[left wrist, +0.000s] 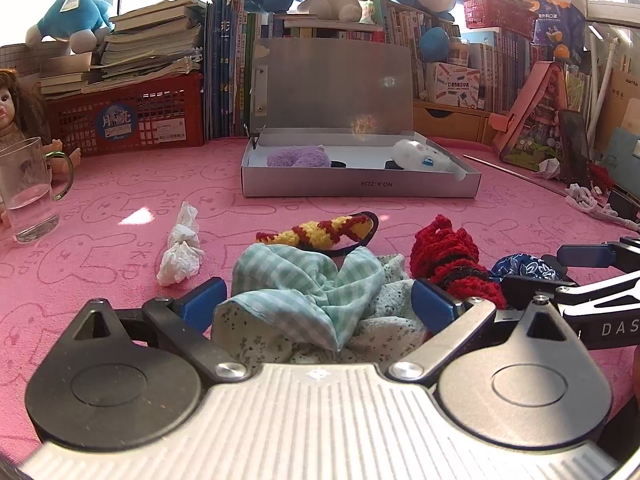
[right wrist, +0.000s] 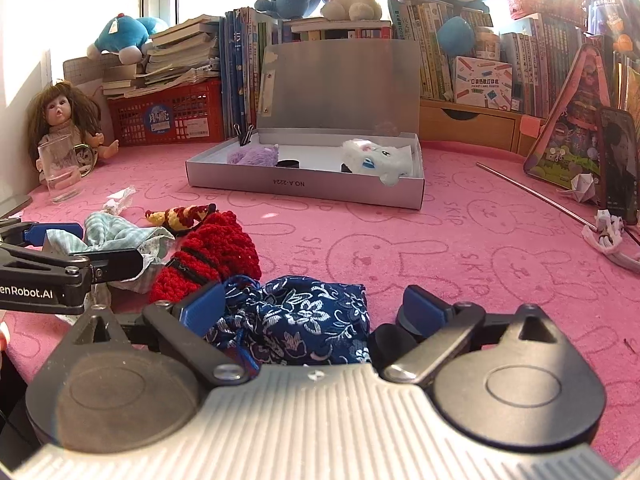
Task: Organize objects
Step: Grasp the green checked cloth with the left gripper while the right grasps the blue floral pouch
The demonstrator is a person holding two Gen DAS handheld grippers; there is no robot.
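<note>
Glass mug (left wrist: 30,192) cut off at left edge

Two plush toys (right wrist: 256,156) lie in the box (right wrist: 304,188) (behind the pouches (right wrist: 296,320)).

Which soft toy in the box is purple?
The fuzzy purple toy at the box's left end; the other one is white with blue bits.

Two hand-held grippers share one build: the left gripper (left wrist: 316,306) and right gripper (right wrist: 316,312) each show a ribbed silver-grey base plate, two rounded black pivot housings with triangular cut-outs, black and silver link bars on bright round screws, and blue padded fingers (left wrist: 202,302). White lettering marks each gripper's black side arm.
</note>
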